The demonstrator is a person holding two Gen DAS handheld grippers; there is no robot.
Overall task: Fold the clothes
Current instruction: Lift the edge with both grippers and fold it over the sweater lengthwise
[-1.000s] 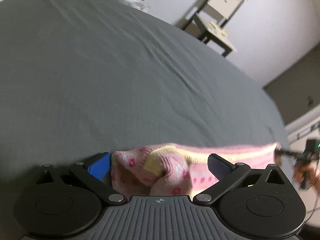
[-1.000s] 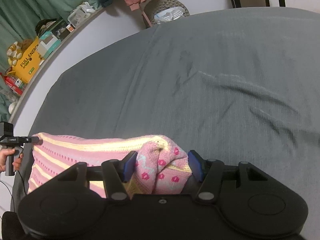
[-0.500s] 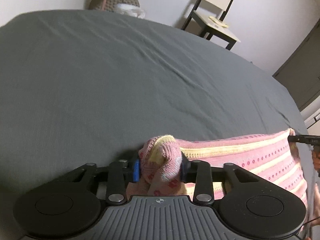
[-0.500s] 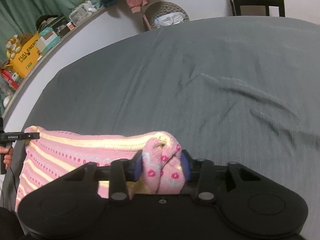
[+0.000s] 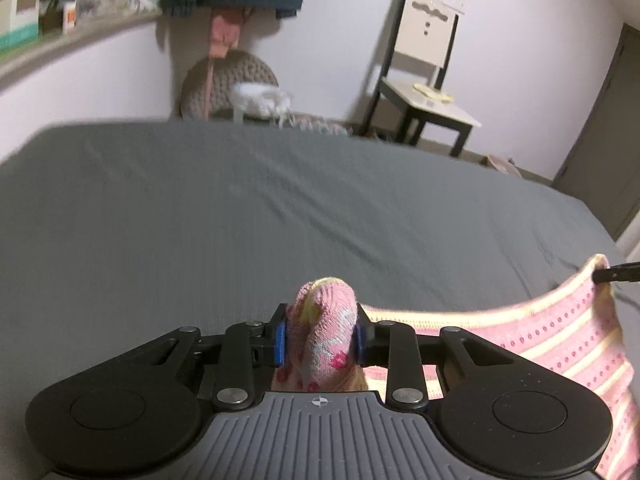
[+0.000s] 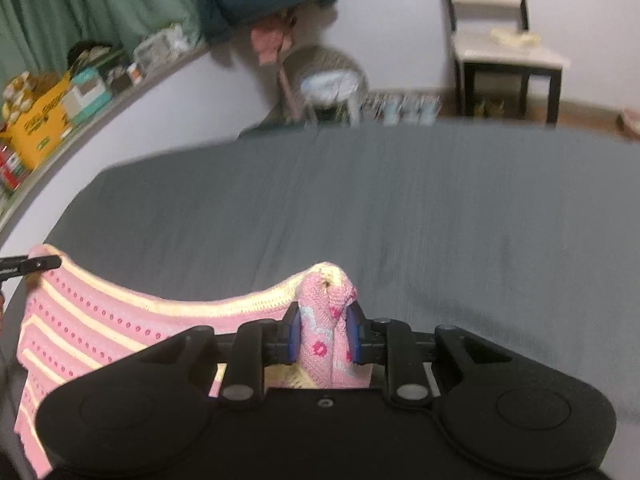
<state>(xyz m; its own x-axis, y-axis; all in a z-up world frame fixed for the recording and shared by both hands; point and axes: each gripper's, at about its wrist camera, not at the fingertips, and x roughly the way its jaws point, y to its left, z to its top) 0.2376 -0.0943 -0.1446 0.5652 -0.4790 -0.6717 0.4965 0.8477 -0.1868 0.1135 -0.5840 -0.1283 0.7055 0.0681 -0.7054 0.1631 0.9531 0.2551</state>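
A pink knitted garment (image 5: 560, 332) with pale yellow stripes and small flower dots hangs stretched between my two grippers above the grey bed sheet (image 5: 240, 208). My left gripper (image 5: 320, 340) is shut on a bunched corner of it. My right gripper (image 6: 324, 338) is shut on the opposite bunched corner. In the right wrist view the garment (image 6: 100, 320) runs left to the other gripper's tip (image 6: 32, 265). In the left wrist view it runs right to the other gripper's tip (image 5: 616, 274). The lower part of the garment is hidden behind the gripper bodies.
A chair (image 5: 428, 80) stands against the far wall beyond the bed. A woven basket with white items (image 5: 232, 88) sits next to it. A shelf (image 6: 60, 104) with boxes runs along the left wall. Green curtains (image 6: 80, 4) hang above it.
Both grippers closed on the garment's corners and lifted it off the sheet. Both cameras tilted up, so the far wall and chair show now.
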